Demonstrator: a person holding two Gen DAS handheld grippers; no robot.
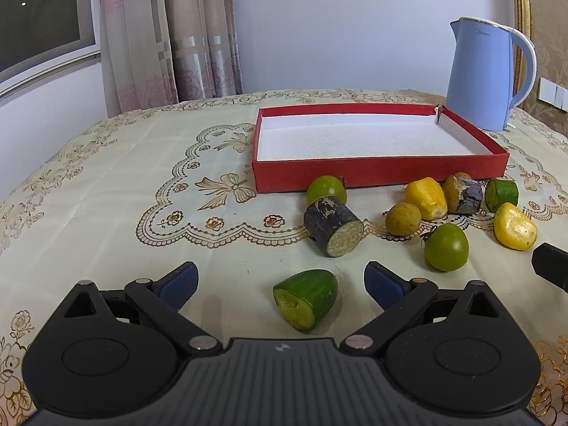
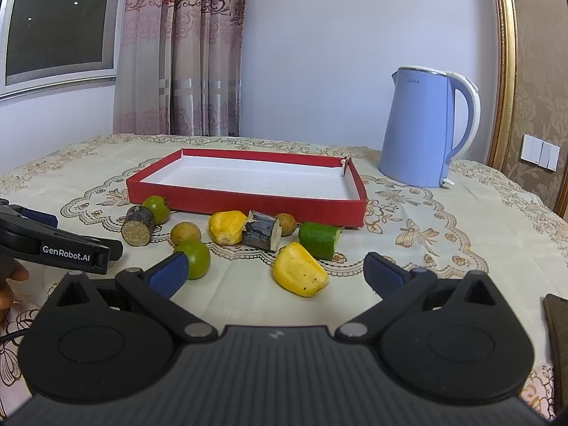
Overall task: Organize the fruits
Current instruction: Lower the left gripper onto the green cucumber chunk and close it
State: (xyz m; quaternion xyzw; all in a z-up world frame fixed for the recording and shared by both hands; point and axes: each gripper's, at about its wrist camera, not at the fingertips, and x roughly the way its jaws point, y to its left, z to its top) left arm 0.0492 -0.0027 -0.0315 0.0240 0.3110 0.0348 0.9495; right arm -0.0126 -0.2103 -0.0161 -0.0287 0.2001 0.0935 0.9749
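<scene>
An empty red tray (image 1: 380,172) with a white floor lies on the table; it also shows in the right wrist view (image 2: 248,202). Several fruit pieces lie in front of it. My left gripper (image 1: 280,280) is open around a green cucumber piece (image 1: 307,298) lying between its fingers. Beyond are a dark sugarcane piece (image 1: 333,225), green tomatoes (image 1: 446,246), a brown longan (image 1: 403,219) and yellow pieces (image 1: 514,226). My right gripper (image 2: 277,271) is open, with a yellow piece (image 2: 300,275) between its fingers. A green tomato (image 2: 195,257) touches its left finger.
A blue kettle (image 1: 486,74) stands behind the tray at the right, also in the right wrist view (image 2: 422,127). The left gripper body (image 2: 56,245) lies at the left in the right wrist view. A dark object (image 2: 557,340) sits at the right edge.
</scene>
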